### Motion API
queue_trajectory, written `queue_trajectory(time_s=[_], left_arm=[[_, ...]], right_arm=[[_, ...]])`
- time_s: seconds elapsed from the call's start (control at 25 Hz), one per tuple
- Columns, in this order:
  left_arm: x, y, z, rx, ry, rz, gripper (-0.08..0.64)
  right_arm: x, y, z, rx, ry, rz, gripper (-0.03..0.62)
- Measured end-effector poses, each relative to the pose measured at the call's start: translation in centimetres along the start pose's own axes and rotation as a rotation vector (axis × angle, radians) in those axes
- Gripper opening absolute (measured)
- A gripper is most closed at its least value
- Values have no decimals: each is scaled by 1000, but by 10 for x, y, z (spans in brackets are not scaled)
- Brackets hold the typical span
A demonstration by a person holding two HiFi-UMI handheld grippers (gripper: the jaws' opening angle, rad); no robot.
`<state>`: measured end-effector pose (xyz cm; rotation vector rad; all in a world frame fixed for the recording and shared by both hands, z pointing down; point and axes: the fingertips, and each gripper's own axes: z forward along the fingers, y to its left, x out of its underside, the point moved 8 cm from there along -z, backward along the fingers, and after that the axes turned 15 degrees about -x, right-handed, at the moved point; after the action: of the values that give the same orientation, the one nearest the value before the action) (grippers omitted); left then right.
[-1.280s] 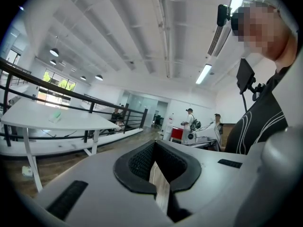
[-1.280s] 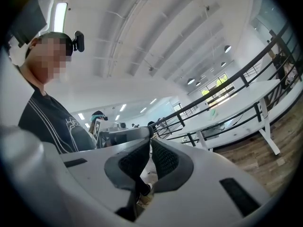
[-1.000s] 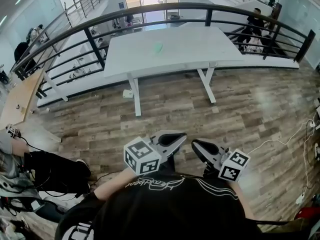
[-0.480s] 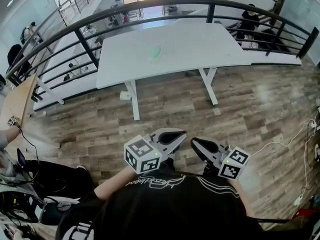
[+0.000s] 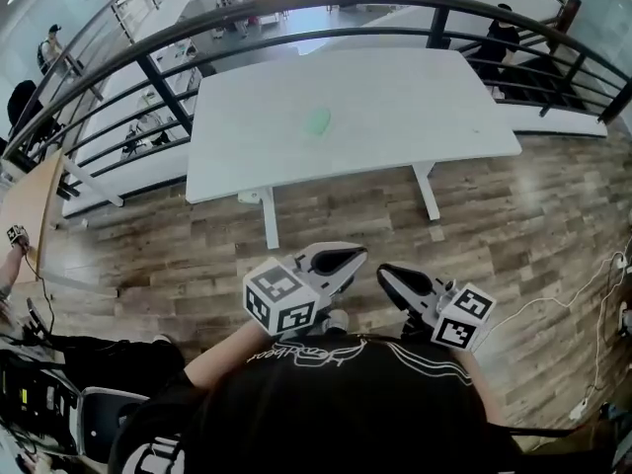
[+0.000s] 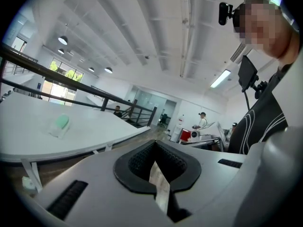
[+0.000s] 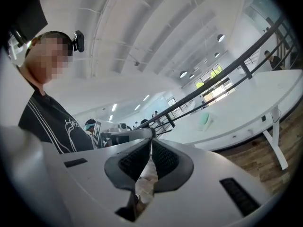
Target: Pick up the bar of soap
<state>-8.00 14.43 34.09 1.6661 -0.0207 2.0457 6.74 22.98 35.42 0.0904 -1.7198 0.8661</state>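
Note:
The bar of soap (image 5: 317, 120) is pale green and lies in a clear wrap near the middle of the white table (image 5: 415, 97). It also shows small and far off in the left gripper view as the soap (image 6: 60, 123) and in the right gripper view as the soap (image 7: 205, 119). My left gripper (image 5: 348, 256) and right gripper (image 5: 385, 273) are held close to my chest, well short of the table, above the wooden floor. The left gripper (image 6: 154, 161) and the right gripper (image 7: 150, 148) are both shut with nothing between their jaws.
A black railing (image 5: 148, 77) curves behind and beside the table. Wooden floor (image 5: 178, 255) lies between me and the table legs (image 5: 269, 220). Cables (image 5: 592, 275) trail on the floor at the right. A chair and dark gear (image 5: 59, 393) sit at the lower left.
The table and soap have come nearer and lower in the head view as I move toward them. Both grippers stay shut at my chest.

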Motion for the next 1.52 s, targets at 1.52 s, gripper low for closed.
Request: queue_trajectory(time_s=[1.52], left_arm=[[-84, 207, 131, -204, 31, -18, 9]], right_arm=[[-112, -249, 105, -155, 14, 62, 18]])
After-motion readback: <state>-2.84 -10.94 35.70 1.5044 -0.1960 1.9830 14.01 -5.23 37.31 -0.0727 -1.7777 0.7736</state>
